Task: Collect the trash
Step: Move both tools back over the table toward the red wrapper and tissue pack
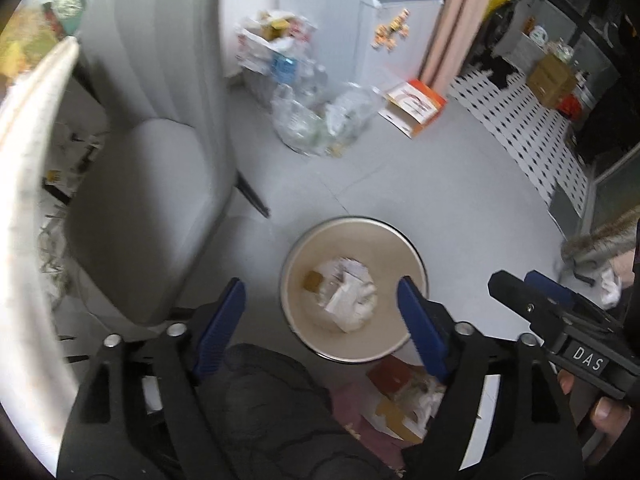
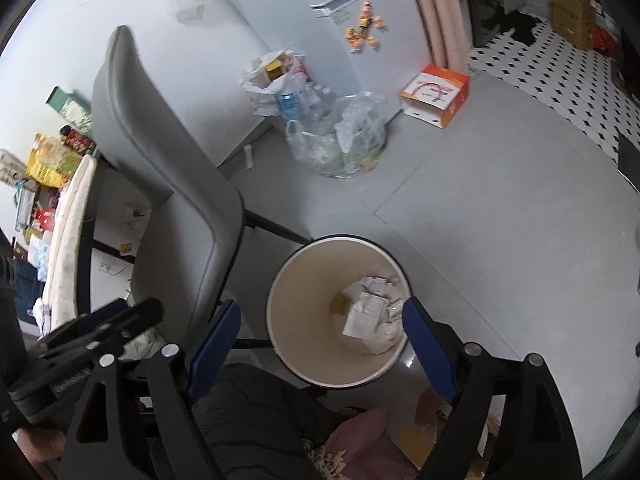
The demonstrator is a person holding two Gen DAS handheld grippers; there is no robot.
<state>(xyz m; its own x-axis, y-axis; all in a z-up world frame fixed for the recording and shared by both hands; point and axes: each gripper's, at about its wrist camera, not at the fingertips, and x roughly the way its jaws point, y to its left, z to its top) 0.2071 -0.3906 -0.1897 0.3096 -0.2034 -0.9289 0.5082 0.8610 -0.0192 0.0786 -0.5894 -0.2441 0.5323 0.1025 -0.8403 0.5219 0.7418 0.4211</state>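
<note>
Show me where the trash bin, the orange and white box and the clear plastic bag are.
trash bin (image 2: 304, 312): right wrist view, bare inner wall.
orange and white box (image 2: 436, 94): right wrist view, top face.
clear plastic bag (image 2: 340, 140): right wrist view, middle of the bag.

A home: fridge (image 2: 360, 20) with magnets, chair (image 2: 168, 160), wastebasket (image 2: 288, 308).

The grey floor (image 2: 500, 208) carries a round bin (image 2: 300, 364) near the viewer, with crumpled paper (image 2: 372, 316) at its bottom, and a grey chair (image 2: 176, 184) stands just to its left. Far from the viewer, a clear plastic bag (image 2: 344, 136) full of bottles lies on the floor, with a white bag (image 2: 272, 76) of rubbish behind it by the wall. To their right is an orange and white box (image 2: 436, 94), near the black and white tiles (image 2: 560, 80).
</note>
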